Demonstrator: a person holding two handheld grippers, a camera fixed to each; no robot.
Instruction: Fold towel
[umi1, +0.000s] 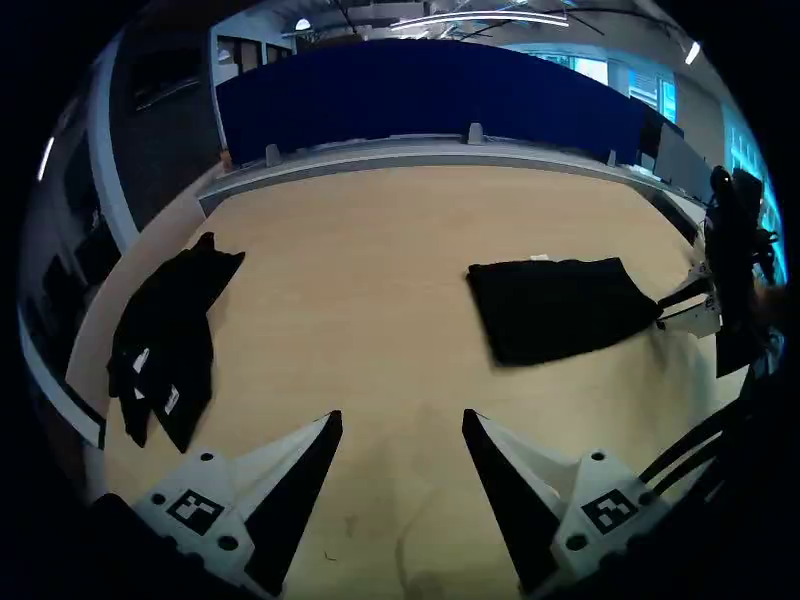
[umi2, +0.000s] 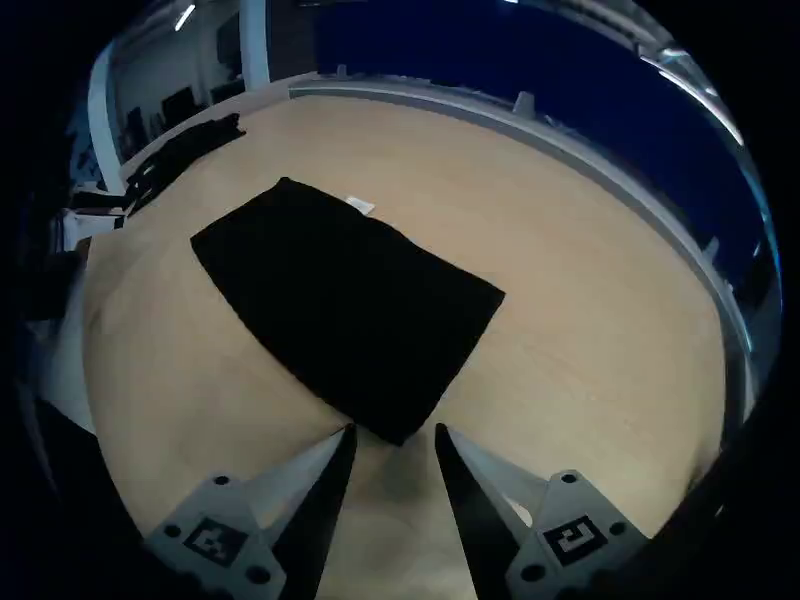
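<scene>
Logged from my remote seat: the black towel (umi2: 345, 310) lay flat on the pale wooden surface (umi2: 600, 330), folded to a rough rectangle, with one corner pointing straight at the right gripper (umi2: 394, 432). That gripper's fingers (umi2: 320, 480) were spread with a modest gap between the tips, and the towel's near corner sat right at that gap. Neither finger pressed on the cloth as far as I could see, so nothing was pinched. A small white tag (umi2: 360, 205) stuck out at the towel's far edge. In the left gripper view the left gripper (umi1: 400, 420) hung over bare surface (umi1: 400, 230), its fingers (umi1: 300, 470) spread wide and holding nothing. It was well apart from the towel (umi1: 560, 305), which lay ahead and off to the right of it. The same view caught the right gripper (umi1: 682, 307) farther off at the towel's right-hand corner, its two fingers parted beside that corner. I couldn't tell from there whether they touched the cloth. A heap of black cloth (umi1: 165, 350) lay crumpled near the surface's left edge, well apart from the towel. The right gripper view showed that heap (umi2: 185, 145) far off near the surface's rim. A blue partition (umi1: 430, 90) ran along the far side of the surface.
</scene>
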